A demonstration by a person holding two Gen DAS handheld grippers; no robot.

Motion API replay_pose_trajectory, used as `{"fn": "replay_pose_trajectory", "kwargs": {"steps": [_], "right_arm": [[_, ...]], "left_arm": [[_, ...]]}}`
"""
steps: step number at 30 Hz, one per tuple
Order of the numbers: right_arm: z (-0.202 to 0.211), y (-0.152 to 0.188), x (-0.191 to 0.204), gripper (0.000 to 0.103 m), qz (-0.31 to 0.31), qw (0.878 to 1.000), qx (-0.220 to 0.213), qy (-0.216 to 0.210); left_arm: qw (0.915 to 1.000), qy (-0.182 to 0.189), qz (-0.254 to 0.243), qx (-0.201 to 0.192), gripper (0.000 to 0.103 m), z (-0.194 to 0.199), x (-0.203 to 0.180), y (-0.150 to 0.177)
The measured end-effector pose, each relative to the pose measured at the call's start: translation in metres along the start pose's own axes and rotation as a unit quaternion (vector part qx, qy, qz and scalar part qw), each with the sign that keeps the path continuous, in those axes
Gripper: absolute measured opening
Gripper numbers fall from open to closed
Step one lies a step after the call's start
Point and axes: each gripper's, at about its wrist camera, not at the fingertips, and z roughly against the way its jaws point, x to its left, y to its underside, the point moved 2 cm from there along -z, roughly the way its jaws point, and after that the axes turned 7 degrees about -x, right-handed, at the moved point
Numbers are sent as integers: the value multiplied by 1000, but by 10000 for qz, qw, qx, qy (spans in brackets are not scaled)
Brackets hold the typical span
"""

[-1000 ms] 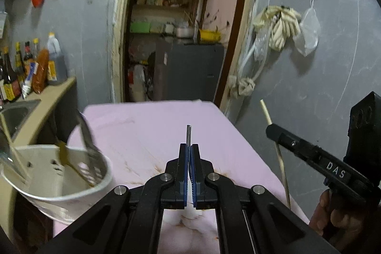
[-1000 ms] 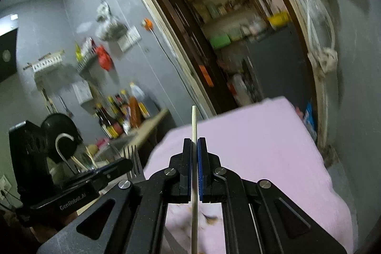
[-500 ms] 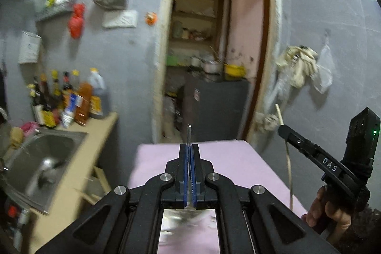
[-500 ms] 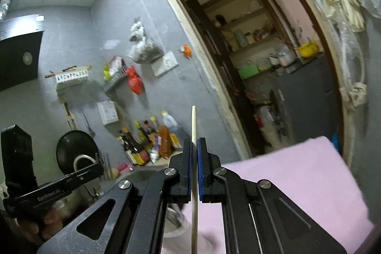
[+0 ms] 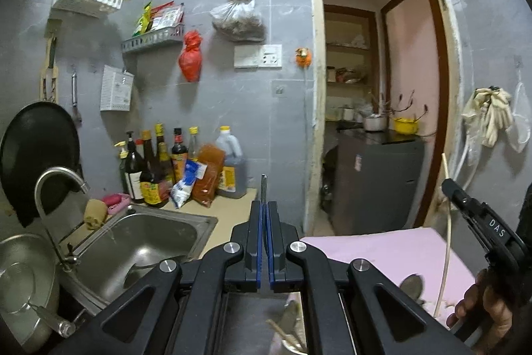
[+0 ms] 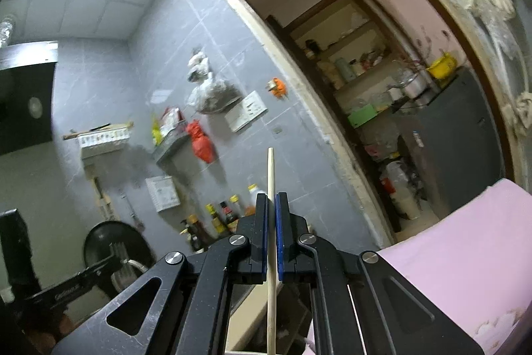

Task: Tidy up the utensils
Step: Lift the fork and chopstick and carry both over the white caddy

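Observation:
My left gripper [image 5: 264,212] is shut on a thin metal utensil handle [image 5: 264,185] that sticks up between its pads. In the right wrist view it shows as a fork [image 6: 118,250] held by the left gripper [image 6: 111,260] at the lower left. My right gripper [image 6: 272,202] is shut on a wooden chopstick [image 6: 271,175] that stands upright. In the left wrist view the right gripper [image 5: 447,185] is at the far right, with a hand below it, and the chopstick [image 5: 445,255] hangs over the pink table. The top of a holder with sticks [image 5: 292,343] peeks out under the left gripper.
A steel sink [image 5: 199,222] with a curved tap [image 5: 56,175] lies to the left, with sauce bottles [image 5: 159,168] behind it. A pot lid [image 5: 23,271] and a black pan [image 5: 36,148] are at the far left. A spoon [image 5: 412,285] rests on the pink cloth [image 5: 382,248]. A doorway opens ahead.
Both grippers have risen and swung left, still gripping the fork and the chopstick. The white utensil holder has dropped out of sight below; the sink, bottles and wall have come into view.

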Motion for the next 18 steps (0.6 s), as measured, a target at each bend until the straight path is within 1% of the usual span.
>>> {"fn": "replay_pose_trajectory", "kwargs": {"steps": [2, 5, 8, 11, 18], "right_arm": [[2, 9, -1, 4, 32, 9997, -209, 145], [2, 19, -2, 4, 102, 9990, -361, 258], [2, 29, -3, 4, 244, 9983, -367, 375], [1, 37, -2, 4, 414, 9974, -359, 460], [2, 46, 2, 4, 865, 9952, -302, 336]], "left_arm": [[10000, -54, -12, 51, 3, -4, 1, 8], [9996, -181, -205, 97, 3, -6, -7, 21], [9994, -195, -255, 107, 3, -6, -13, 28], [9991, -238, -355, 39, 3, -8, -21, 34], [9987, -257, -433, 13, 3, -10, -31, 41]]}}
